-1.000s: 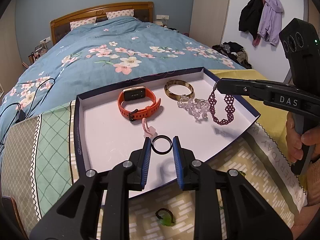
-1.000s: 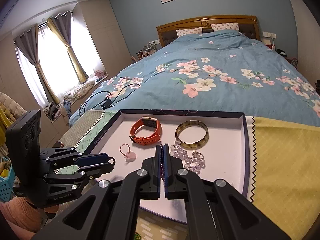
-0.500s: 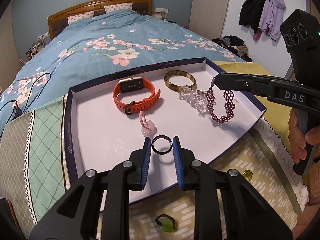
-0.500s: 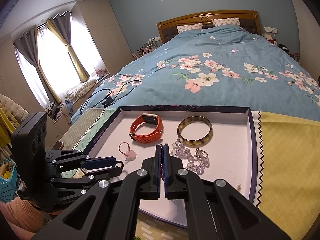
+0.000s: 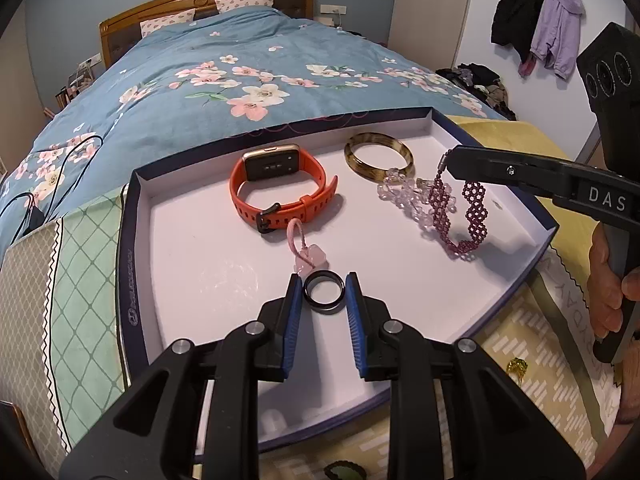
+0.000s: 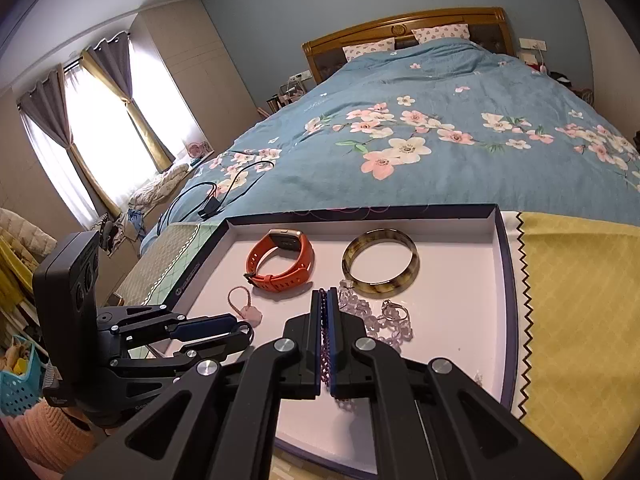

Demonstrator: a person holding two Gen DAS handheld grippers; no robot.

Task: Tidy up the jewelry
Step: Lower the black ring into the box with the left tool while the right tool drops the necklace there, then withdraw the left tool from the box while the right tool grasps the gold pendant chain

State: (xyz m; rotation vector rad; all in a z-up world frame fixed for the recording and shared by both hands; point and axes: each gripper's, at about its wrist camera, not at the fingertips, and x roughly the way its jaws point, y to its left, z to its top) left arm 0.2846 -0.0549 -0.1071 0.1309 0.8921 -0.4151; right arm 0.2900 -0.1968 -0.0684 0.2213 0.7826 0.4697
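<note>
A white tray (image 5: 192, 248) with a dark blue rim lies at the foot of the bed. My left gripper (image 5: 323, 292) is shut on a black ring (image 5: 323, 293), just above the tray's near middle. My right gripper (image 6: 325, 300) is shut on a purple beaded bracelet (image 5: 456, 216), which hangs from its tip and droops onto the tray at the right. On the tray lie an orange smartwatch (image 5: 280, 192), a brown bangle (image 5: 378, 156), a clear bead bracelet (image 5: 404, 194) and a pink charm on a loop (image 5: 304, 252).
A green ornament (image 5: 344, 472) and a small gold piece (image 5: 518, 366) lie on the patterned cloth in front of the tray. The bed's blue floral cover (image 5: 240, 80) stretches beyond it. A black cable (image 6: 224, 188) lies on the cover at the left. A person's hand (image 5: 608, 280) holds the right gripper.
My left gripper has moved forward and down over the tray with the ring in it. The right gripper has stayed about still with the purple bracelet hanging from it.
</note>
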